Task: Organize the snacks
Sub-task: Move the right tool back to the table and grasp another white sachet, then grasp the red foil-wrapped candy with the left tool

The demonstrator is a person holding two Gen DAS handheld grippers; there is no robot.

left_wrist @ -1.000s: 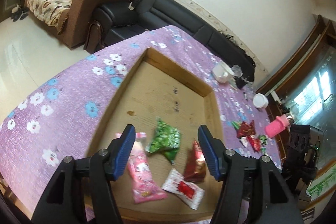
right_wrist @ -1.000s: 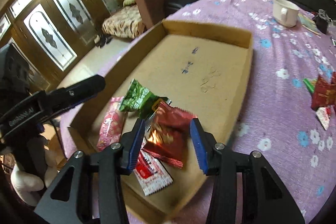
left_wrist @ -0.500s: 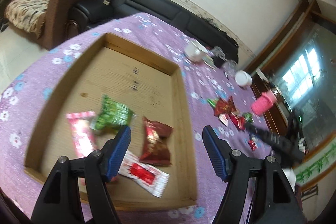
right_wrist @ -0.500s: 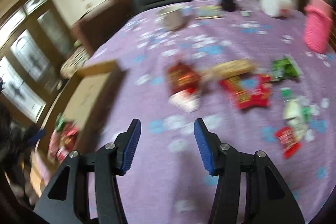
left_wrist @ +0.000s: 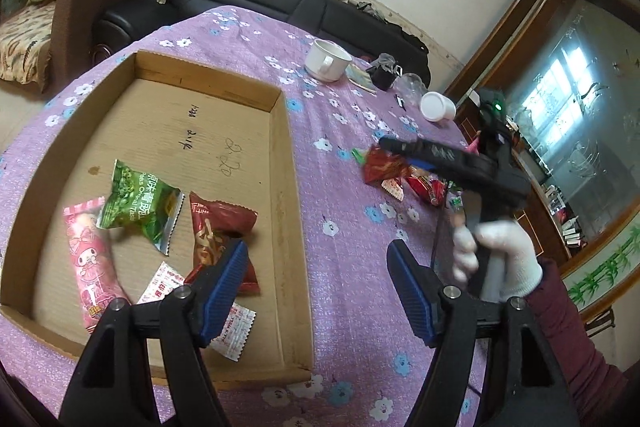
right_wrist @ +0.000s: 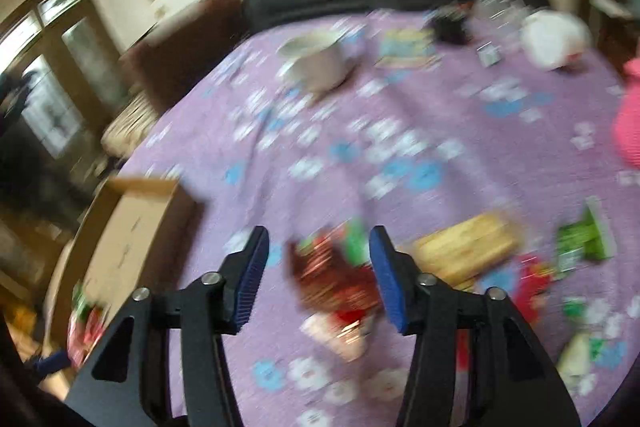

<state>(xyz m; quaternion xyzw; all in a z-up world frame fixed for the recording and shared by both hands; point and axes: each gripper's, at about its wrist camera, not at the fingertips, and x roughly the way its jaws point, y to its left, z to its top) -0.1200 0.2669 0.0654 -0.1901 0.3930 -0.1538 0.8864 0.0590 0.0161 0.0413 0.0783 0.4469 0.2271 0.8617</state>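
Cardboard tray (left_wrist: 280, 163) holds four snacks; left gripper (left_wrist: 316, 287) jaws empty, apart; right gripper (right_wrist: 318, 273) jaws closing, empty, over red packet (right_wrist: 336, 283) right of tray.

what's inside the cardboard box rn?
Four packets in the box: green, pink, dark red, white-and-red. Left gripper partly covers the last two; anything beneath can't be seen.

The shallow box (left_wrist: 280, 163) is matt brown corrugated cardboard with pen marks on its floor, and the packets in it, a green one (left_wrist: 138, 203) at ten o'clock of a dark red one (left_wrist: 216, 231), are glossy crinkled foil-plastic. The tablecloth (left_wrist: 344, 251) looks like textured purple cloth printed with flowers; the mug (left_wrist: 326, 61) at one o'clock is smooth glazed white ceramic. The gloved hand (left_wrist: 500, 259) wears white knit fabric.
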